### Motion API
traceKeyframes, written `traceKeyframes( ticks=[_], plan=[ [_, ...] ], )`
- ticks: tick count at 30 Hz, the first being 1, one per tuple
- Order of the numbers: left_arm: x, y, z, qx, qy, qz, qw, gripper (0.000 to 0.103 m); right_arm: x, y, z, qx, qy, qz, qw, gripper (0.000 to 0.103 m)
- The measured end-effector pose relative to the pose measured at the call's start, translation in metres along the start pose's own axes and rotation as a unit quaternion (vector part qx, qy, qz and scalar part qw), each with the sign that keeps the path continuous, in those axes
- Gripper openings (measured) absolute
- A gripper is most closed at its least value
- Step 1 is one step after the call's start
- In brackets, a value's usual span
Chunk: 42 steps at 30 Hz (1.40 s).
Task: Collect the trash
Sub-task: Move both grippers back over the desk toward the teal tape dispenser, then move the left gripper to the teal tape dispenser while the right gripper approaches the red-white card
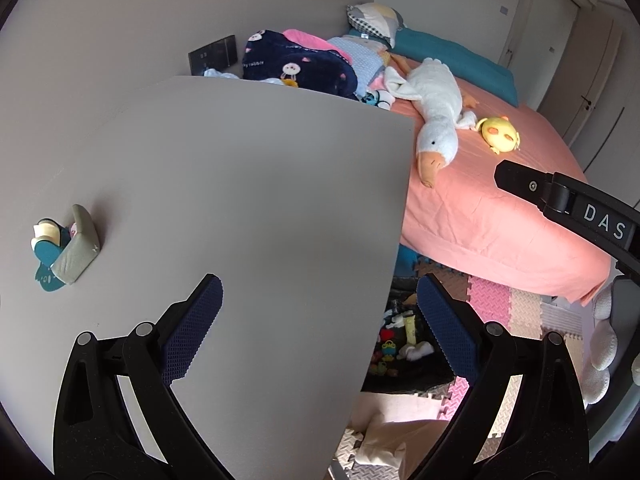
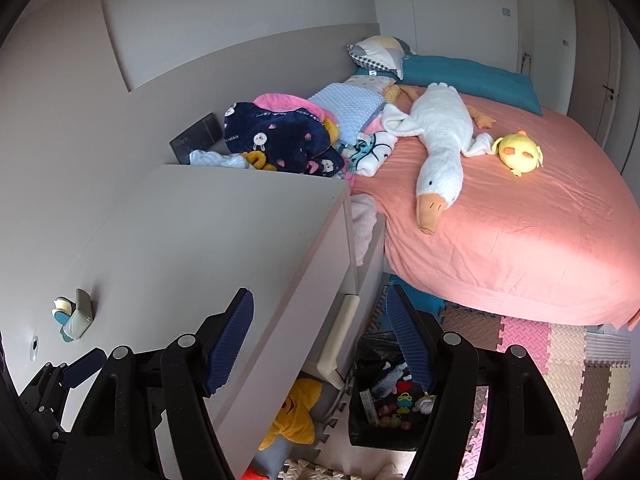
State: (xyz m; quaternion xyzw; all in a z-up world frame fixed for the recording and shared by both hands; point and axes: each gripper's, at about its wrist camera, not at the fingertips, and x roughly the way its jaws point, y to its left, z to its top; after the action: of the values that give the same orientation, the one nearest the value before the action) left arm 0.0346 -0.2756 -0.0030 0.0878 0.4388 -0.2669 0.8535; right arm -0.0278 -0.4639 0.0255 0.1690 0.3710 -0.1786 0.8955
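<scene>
bedsheet (image 2: pixel 500 240) salmon-pink | goose toy (image 2: pixel 440 140) white, orange bill | blanket (image 2: pixel 276 136) navy, rabbit-patterned

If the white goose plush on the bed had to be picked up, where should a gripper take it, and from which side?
Grip the white goose plush at its neck, the narrowest part between body and head, probably slim enough for the jaws. It lies flat on the pink bed with its beak toward the foot, so come from above, jaws straddling the neck crosswise.

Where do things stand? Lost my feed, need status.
Left gripper open, empty. Right gripper open, empty. Black bin on floor beside dresser, already holding bits. Nothing blocking.
</scene>
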Motion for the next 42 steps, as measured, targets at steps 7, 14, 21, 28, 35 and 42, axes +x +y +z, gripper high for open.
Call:
traceKeyframes(
  ticks=[7,14,21,28,35,42],
  plan=[
    [-0.006,0.040,-0.006,-0.030,-0.004,0.015,0.9994,0.094,0.010,0.036,-0.006,-0.013,0.009,0.022,1.000,0.070],
    [-0.016,0.077,-0.009,-0.054,-0.012,0.033,0.9979,0.094,0.020,0.066,-0.010,-0.022,0.017,0.042,0.999,0.070],
    [-0.026,0.116,-0.012,-0.075,-0.023,0.059,0.9952,0.094,0.030,0.095,-0.015,-0.032,0.029,0.058,0.997,0.070],
    [-0.036,0.154,-0.011,-0.100,-0.037,0.093,0.9899,0.094,0.037,0.125,-0.018,-0.047,0.035,0.076,0.995,0.070],
    [-0.043,0.199,-0.015,-0.124,-0.040,0.162,0.9780,0.094,0.047,0.153,-0.023,-0.065,0.048,0.089,0.993,0.070],
    [-0.045,0.239,-0.021,-0.173,-0.034,0.178,0.9681,0.094,0.062,0.184,-0.026,-0.069,0.074,0.113,0.988,0.070]
  ],
)
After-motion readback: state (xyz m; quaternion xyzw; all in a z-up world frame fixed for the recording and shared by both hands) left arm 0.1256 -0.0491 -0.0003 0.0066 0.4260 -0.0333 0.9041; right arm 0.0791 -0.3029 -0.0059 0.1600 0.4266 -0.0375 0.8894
